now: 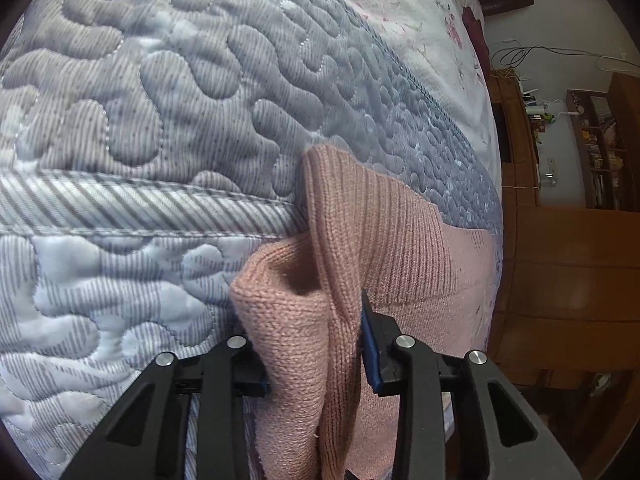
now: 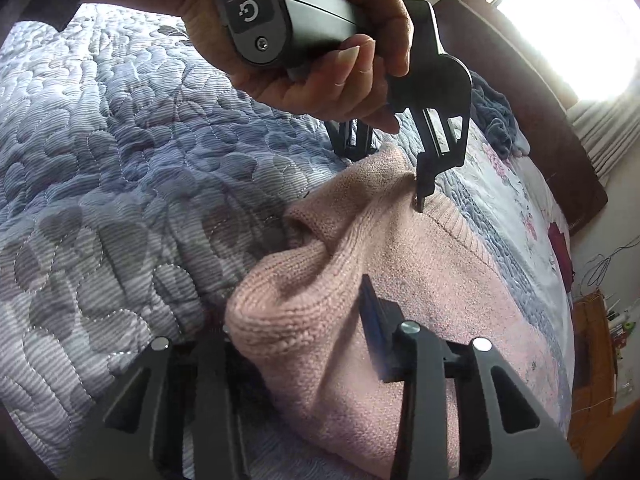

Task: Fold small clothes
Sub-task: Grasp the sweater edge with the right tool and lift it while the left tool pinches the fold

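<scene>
A pink knitted garment [image 2: 400, 280] lies on a grey-blue quilted bedspread [image 2: 100, 160]. Above its far edge, a hand [image 2: 320, 60] wraps the left gripper's [image 2: 416, 196] handle, tool pointing down, jaws pinched on a raised fold. The right gripper [image 2: 304, 344] clamps a bunched fold at the garment's near edge. Only the left wrist view shows that gripper [image 1: 316, 344] closed on the knit, and wooden shelves [image 1: 600, 140] beyond the garment.
</scene>
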Tool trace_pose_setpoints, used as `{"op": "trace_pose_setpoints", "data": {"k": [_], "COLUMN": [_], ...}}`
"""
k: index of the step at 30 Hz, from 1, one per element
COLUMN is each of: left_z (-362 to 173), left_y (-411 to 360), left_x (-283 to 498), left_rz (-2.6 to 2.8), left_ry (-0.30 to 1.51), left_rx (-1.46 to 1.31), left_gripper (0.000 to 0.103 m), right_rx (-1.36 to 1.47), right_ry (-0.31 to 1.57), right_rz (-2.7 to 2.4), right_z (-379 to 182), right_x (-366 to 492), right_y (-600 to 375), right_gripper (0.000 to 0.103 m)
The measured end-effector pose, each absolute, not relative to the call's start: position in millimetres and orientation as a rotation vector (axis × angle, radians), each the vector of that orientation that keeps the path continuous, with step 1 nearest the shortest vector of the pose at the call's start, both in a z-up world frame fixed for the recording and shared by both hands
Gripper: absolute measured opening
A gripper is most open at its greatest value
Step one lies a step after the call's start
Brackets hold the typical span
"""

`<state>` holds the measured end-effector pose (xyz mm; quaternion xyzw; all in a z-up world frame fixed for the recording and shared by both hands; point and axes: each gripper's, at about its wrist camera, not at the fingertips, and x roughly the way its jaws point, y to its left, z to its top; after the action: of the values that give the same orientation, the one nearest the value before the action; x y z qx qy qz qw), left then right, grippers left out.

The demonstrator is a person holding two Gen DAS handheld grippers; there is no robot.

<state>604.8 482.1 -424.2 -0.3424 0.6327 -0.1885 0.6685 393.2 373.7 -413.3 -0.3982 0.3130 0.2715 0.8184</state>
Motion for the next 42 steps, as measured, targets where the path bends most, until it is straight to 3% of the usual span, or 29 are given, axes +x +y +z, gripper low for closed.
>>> {"op": "trace_pose_setpoints", "data": {"k": [5,10,42], "left_z": [-417,-410,-257], "left_y": [480,476,377], "left_x": [605,607,621], "left_rz": [-0.413,-0.399,-0.334], "left_ry": [1.432,1.441,1.415], "left_rx": [-0.755,-0.737,-0.456], "left_gripper": [0.028,0.026,0.025], "right_rx": [-0.803,-0.751,-0.337], "right_ry": [0.696,0.708,0.666], "right_rz": [0.579,0.579,0.530], "right_z": [-406,-396,-282], "right_x": [403,415,425], "right_y": [371,364,271], "right_gripper": [0.018,0.012,0.009]}}
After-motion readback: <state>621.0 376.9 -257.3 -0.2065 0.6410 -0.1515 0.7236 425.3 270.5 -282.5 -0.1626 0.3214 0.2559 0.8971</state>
